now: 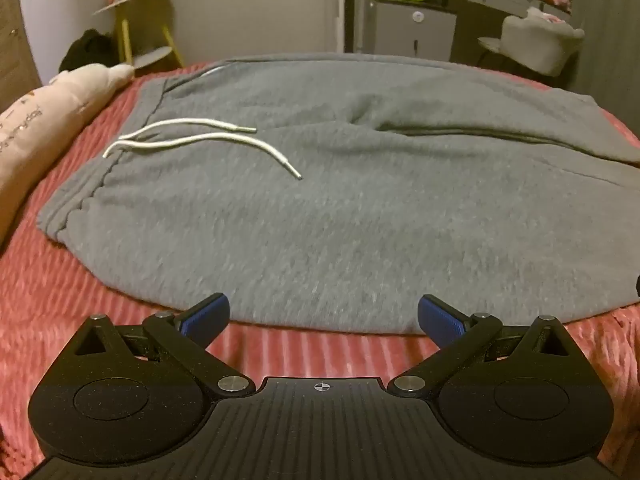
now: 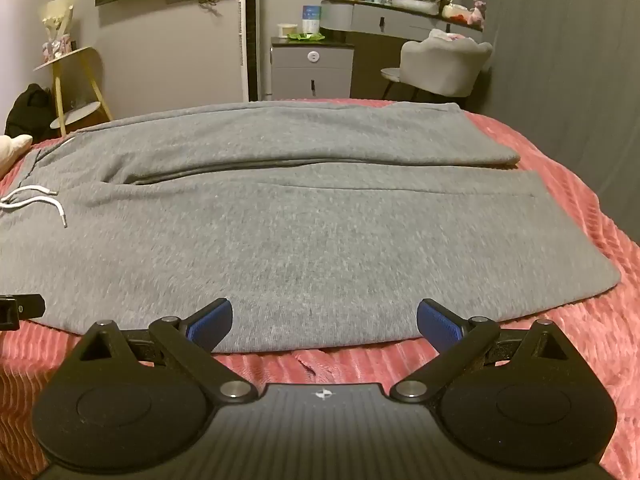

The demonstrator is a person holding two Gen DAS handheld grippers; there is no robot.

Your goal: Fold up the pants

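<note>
Grey sweatpants (image 1: 320, 208) lie flat on a pink ribbed bedspread (image 1: 80, 304), waistband to the left with white drawstrings (image 1: 192, 140), legs running right. In the right wrist view the pants (image 2: 300, 240) show both legs side by side, cuffs at the right. My left gripper (image 1: 323, 320) is open and empty, just short of the pants' near edge by the waist end. My right gripper (image 2: 324, 322) is open and empty at the near edge of the near leg. Part of the left gripper (image 2: 20, 310) shows at the far left of the right wrist view.
A pink pillow (image 1: 48, 120) lies left of the waistband. Beyond the bed stand a yellow side table (image 2: 76, 88), a grey cabinet (image 2: 312, 72), a vanity desk (image 2: 400, 20) and a grey chair (image 2: 440, 68). The bed's edge drops off at the right (image 2: 600, 208).
</note>
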